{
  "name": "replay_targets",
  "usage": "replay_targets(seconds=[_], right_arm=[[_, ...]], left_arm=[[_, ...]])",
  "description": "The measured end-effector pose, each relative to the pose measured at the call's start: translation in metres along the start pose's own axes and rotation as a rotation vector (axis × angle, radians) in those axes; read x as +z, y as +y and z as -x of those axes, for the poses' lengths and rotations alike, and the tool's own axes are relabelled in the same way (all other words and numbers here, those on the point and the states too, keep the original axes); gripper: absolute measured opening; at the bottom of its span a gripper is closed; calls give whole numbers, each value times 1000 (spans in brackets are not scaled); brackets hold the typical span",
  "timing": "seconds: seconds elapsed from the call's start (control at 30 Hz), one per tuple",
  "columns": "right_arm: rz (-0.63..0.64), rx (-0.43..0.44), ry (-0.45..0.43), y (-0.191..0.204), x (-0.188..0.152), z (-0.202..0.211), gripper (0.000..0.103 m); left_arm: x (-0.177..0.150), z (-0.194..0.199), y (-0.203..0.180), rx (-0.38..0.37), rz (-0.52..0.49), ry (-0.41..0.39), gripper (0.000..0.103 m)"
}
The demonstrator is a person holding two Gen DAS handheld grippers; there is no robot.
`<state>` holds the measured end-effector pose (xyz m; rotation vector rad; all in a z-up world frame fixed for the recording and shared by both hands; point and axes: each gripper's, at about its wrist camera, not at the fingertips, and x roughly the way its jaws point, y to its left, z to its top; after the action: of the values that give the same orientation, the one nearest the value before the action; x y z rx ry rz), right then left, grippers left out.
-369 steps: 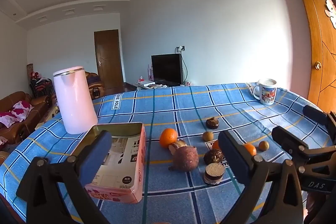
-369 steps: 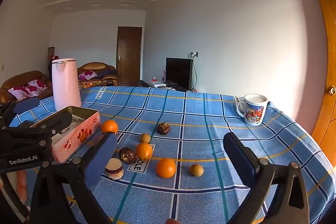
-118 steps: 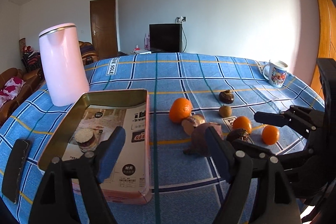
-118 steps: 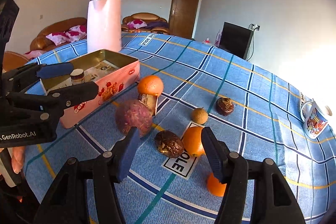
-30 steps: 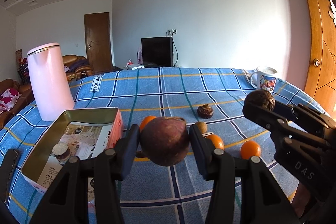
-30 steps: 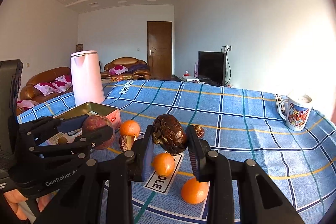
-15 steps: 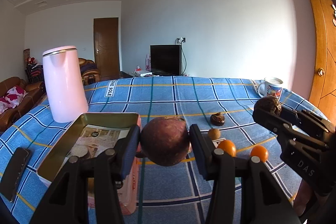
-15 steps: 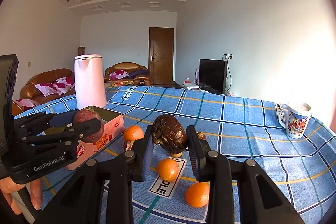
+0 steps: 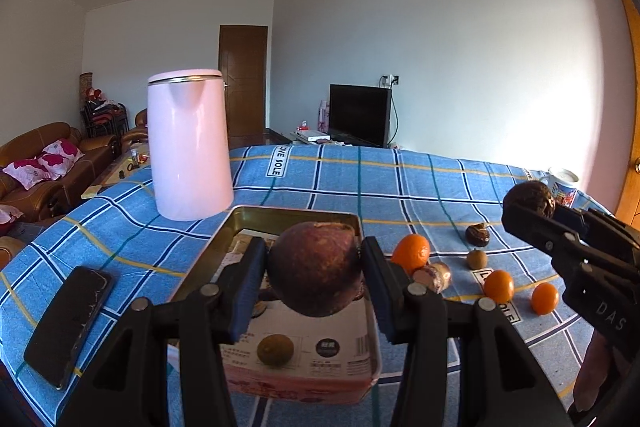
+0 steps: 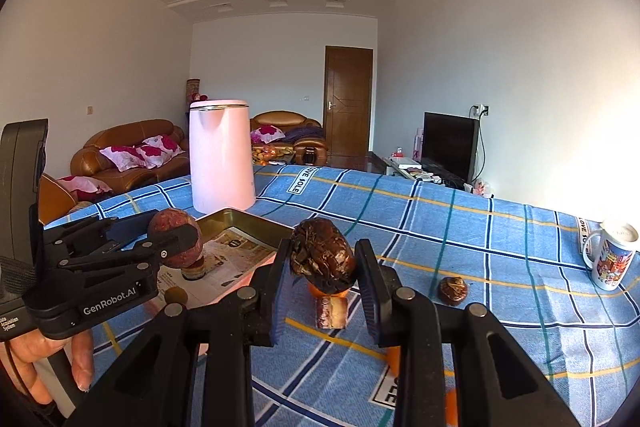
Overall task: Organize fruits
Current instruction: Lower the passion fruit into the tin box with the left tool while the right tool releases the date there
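Left gripper (image 9: 316, 281) pitched slightly down, pinching round dark-purple fruit (image 9: 314, 269) above open rectangular metal tin (image 9: 296, 215). Right gripper (image 10: 322, 277) alongside, similarly pitched, clamping rough brown scaly fruit (image 10: 322, 259) above blue checked tablecloth (image 10: 460, 247).

The tin (image 9: 224, 233) is metal, its inner wall a dull gold sheen, with printed paper lining the bottom. The kettle (image 9: 188, 147) is smooth, glossy pink plastic with a metal rim. A checked cloth (image 9: 420, 187) covers the worktop. The fingers (image 9: 250, 283) are matt black plastic. The purple fruit (image 9: 316, 269) looks matt and finely rough; the brown fruit (image 10: 322, 259) is coarse and flaky.
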<state>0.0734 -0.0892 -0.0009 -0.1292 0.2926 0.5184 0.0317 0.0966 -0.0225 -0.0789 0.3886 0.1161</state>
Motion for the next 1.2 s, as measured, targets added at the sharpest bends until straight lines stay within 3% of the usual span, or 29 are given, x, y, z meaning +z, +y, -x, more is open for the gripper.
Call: replay_targets(seconds=[0.67,1.2], right_arm=[[20,182,138,70,1,-64,33],[24,216,257,80,-9,-92,33]], left_arm=[[-10,-11,64,93,60,65,51],[-14,-15,61,45,33,98,51]])
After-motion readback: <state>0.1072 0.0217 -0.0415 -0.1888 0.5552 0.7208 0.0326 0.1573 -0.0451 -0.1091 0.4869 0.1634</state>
